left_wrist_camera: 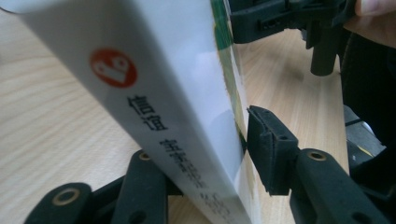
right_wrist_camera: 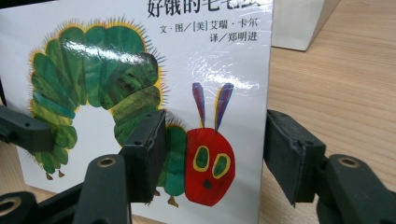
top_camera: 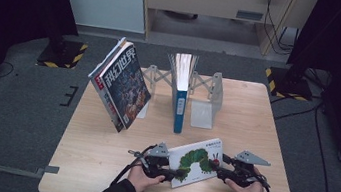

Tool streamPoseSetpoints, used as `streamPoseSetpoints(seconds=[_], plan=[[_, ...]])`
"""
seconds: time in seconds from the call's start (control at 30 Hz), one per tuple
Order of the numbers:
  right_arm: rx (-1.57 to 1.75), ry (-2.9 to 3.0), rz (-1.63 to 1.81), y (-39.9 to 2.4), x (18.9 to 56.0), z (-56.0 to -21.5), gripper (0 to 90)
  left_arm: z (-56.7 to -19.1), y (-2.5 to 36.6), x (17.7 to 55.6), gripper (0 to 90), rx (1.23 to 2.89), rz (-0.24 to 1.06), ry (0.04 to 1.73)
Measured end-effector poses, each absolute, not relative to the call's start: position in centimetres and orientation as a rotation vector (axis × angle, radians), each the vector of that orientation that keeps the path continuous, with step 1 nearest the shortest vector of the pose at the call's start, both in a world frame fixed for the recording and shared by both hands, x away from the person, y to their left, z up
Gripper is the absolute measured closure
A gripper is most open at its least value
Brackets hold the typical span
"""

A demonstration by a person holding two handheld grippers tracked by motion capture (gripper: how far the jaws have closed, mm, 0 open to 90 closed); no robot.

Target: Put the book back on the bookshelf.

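Note:
A white picture book (top_camera: 197, 163) with a green caterpillar on its cover is held tilted up off the table near the front edge. My left gripper (top_camera: 167, 174) is shut on its spine side. In the left gripper view the white spine (left_wrist_camera: 177, 93) with a red logo runs between the jaws and the right pad (left_wrist_camera: 271, 149) presses the cover. My right gripper (top_camera: 218, 172) is at the book's right end by the red caterpillar head. In the right gripper view the cover (right_wrist_camera: 140, 70) faces the gripper (right_wrist_camera: 215, 140). The left pad (right_wrist_camera: 144, 158) overlaps the cover and the right pad stands clear past the book's edge.
At the back of the wooden table (top_camera: 253, 138) a grey expanding bookend rack (top_camera: 205, 101) holds a blue book (top_camera: 181, 95) upright. Two larger books (top_camera: 122, 86) lean against the rack's left end. The bookend's base (right_wrist_camera: 303, 23) lies just behind the held book.

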State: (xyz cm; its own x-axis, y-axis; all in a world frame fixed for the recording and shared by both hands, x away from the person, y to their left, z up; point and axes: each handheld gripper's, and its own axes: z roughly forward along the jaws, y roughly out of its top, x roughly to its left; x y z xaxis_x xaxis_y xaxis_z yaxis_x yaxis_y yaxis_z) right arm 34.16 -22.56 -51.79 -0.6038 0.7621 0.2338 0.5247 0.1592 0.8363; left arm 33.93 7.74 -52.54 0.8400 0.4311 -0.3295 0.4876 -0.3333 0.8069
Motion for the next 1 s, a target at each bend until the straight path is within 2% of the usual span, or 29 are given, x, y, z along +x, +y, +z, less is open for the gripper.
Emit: streamPoseSetpoints(seconds=[0.3, 0.37, 0.63, 0.87, 1.0], plan=[[1.257, 2.185, 1.436, -22.9, 34.1, -51.7, 42.5, -52.2, 7.8, 33.8, 68.2, 1.952, -0.109, 0.713], [1.27, 2.173, 1.43, -23.3, 34.1, -51.7, 42.4, -51.9, 7.7, 33.6, 73.7, 1.943, -0.089, 0.704], [1.331, 2.119, 1.387, -24.7, 34.2, -51.6, 40.5, -51.3, 7.8, 33.5, 74.3, 1.909, -0.127, 0.747], [1.336, 2.166, 1.087, -25.9, 34.6, -52.1, 33.8, -50.2, 8.7, 33.8, 74.5, 1.889, -0.126, 0.778], [1.372, 2.166, 1.024, -26.6, 34.7, -52.4, 29.3, -49.7, 9.2, 33.9, 74.6, 1.884, -0.106, 0.79]])
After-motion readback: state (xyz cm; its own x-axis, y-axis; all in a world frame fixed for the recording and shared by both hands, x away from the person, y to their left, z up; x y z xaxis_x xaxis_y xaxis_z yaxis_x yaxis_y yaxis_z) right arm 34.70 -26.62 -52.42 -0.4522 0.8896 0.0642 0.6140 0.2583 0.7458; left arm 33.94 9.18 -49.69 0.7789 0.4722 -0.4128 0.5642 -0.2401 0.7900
